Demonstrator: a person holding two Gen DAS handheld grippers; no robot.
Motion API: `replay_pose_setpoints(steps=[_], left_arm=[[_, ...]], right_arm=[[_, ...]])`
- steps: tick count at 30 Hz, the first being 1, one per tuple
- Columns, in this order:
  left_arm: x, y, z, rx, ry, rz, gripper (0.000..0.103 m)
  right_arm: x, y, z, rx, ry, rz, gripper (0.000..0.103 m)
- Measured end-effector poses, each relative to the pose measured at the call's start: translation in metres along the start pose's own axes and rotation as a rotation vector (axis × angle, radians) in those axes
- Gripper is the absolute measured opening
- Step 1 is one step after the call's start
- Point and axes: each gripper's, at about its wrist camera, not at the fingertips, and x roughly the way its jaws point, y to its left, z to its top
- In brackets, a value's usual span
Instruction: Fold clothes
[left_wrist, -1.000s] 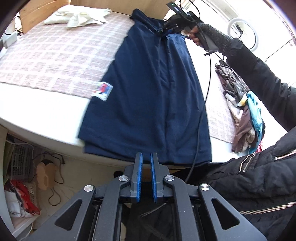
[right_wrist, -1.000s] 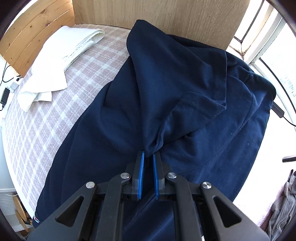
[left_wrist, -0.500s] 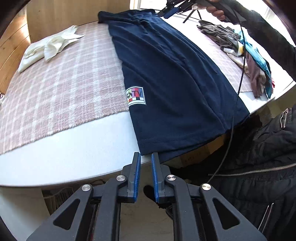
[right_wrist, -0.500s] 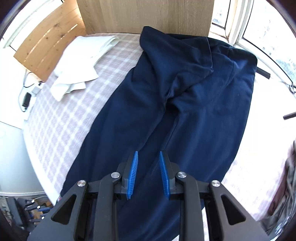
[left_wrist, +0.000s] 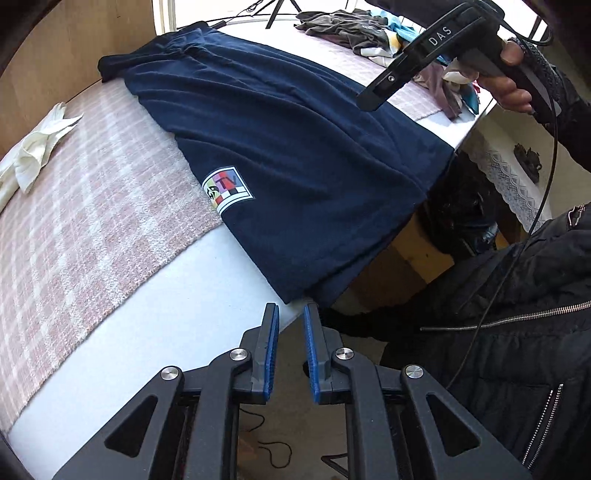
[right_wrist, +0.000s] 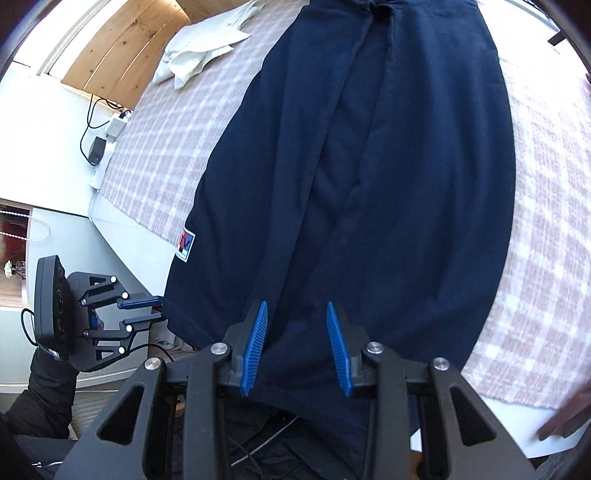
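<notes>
A navy garment (left_wrist: 295, 147) with a small colourful patch (left_wrist: 228, 189) lies lengthwise on a pink checked blanket (left_wrist: 92, 221), its hem hanging over the near edge. My left gripper (left_wrist: 291, 310) sits just short of the hem's left corner, jaws a narrow gap apart with nothing between them. It also shows from the side in the right wrist view, left gripper (right_wrist: 161, 309) tips beside that corner. My right gripper (right_wrist: 295, 306) hovers over the navy garment (right_wrist: 369, 166) near the hem's middle, its jaws opening and empty. In the left wrist view the right gripper (left_wrist: 369, 101) hangs above the cloth.
A crumpled white cloth (left_wrist: 33, 155) lies at the far left of the blanket. A pile of mixed clothes (left_wrist: 369, 29) sits at the far right. A plug and cables (right_wrist: 99, 151) lie beside the bed. A person's black jacket (left_wrist: 517, 332) fills the lower right.
My right gripper let go of the bunched fabric at the far end, swept back to the hem and spread its jaws. My left gripper rolled and settled at the hem's corner.
</notes>
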Motion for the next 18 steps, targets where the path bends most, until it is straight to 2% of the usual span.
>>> replay_pose_setpoints(steps=[3, 12, 14, 15, 18], left_arm=[[0.002, 0.003, 0.002, 0.014, -0.010, -0.010, 0.014], [0.011, 0.001, 0.003, 0.033, -0.062, -0.028, 0.015], [0.009, 0.009, 0.003, -0.009, -0.085, -0.046, 0.003], [0.008, 0.012, 0.003, -0.030, -0.096, -0.055, 0.001], [0.000, 0.014, 0.002, -0.052, -0.144, -0.061, 0.001]], right_arm=[[0.007, -0.008, -0.009, 0.015, -0.001, -0.004, 0.033], [0.007, 0.004, -0.018, 0.037, -0.024, -0.004, 0.033], [0.007, 0.002, -0.018, 0.043, -0.026, -0.009, 0.033], [0.007, 0.001, -0.017, 0.046, -0.025, -0.011, 0.033], [0.004, -0.005, -0.014, 0.055, -0.025, -0.014, 0.034]])
